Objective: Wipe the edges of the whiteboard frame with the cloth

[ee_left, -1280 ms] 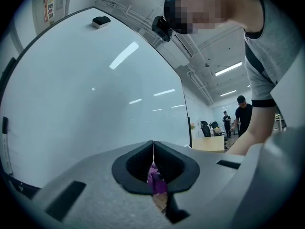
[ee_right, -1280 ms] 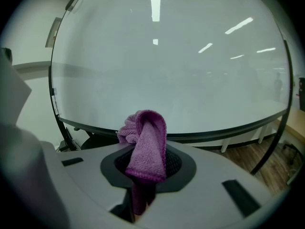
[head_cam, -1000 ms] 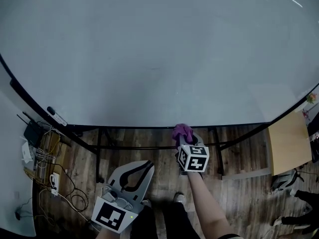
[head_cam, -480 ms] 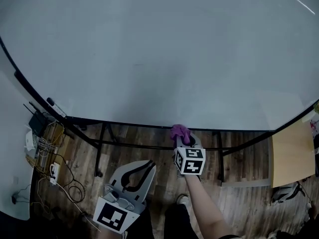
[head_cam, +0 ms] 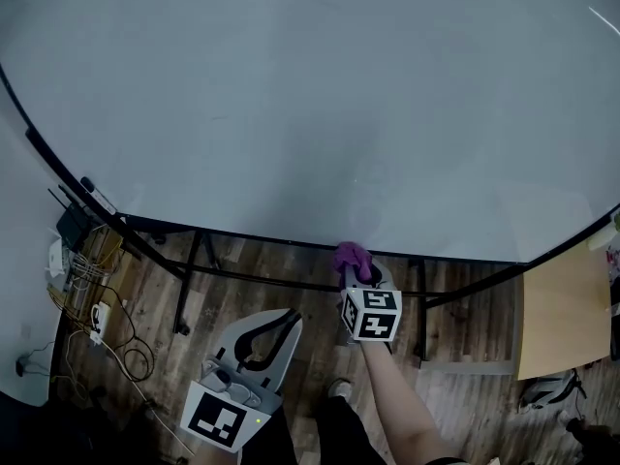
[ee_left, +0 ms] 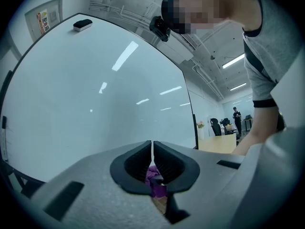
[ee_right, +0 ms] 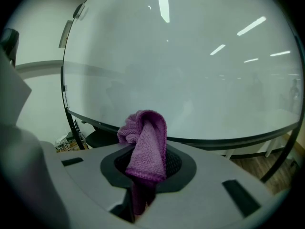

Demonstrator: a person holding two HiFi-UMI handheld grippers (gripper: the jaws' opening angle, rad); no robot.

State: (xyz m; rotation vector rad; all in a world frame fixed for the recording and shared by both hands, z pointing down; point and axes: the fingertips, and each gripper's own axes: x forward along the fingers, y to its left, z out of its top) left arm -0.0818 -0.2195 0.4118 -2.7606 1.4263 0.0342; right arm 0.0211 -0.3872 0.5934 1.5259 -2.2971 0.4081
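The purple cloth (ee_right: pixel 145 142) is clamped in the right gripper (ee_right: pixel 143 168), jaws closed on its lower part, with a bunched fold sticking up past the tips. In the head view the cloth sits right at the black bottom edge of the frame (head_cam: pixel 242 232), about mid-length; whether contact is made cannot be told. The whiteboard (head_cam: pixel 310 114) fills the far part of the scene. The left gripper (ee_left: pixel 152 155) is held lower and nearer, to the left. Its jaws are together with only a thin slit between them, and nothing is gripped; the cloth is merely seen beyond them. Step judged: wiping the bottom edge, probably early, since the left edge (head_cam: pixel 58 163) and the other sides look unvisited. To do it well, the protruding fold should be pressed onto the black strip so that only fabric, not the hard jaw tips, meets the frame. A steady sideways stroke along the edge is called for, with the clamp kept firm so the cloth is not dragged out. Corners should be followed round rather than skipped. The stand legs (head_cam: pixel 189 279) below and the marker (head_cam: pixel 93 190) at the left corner should be avoided.
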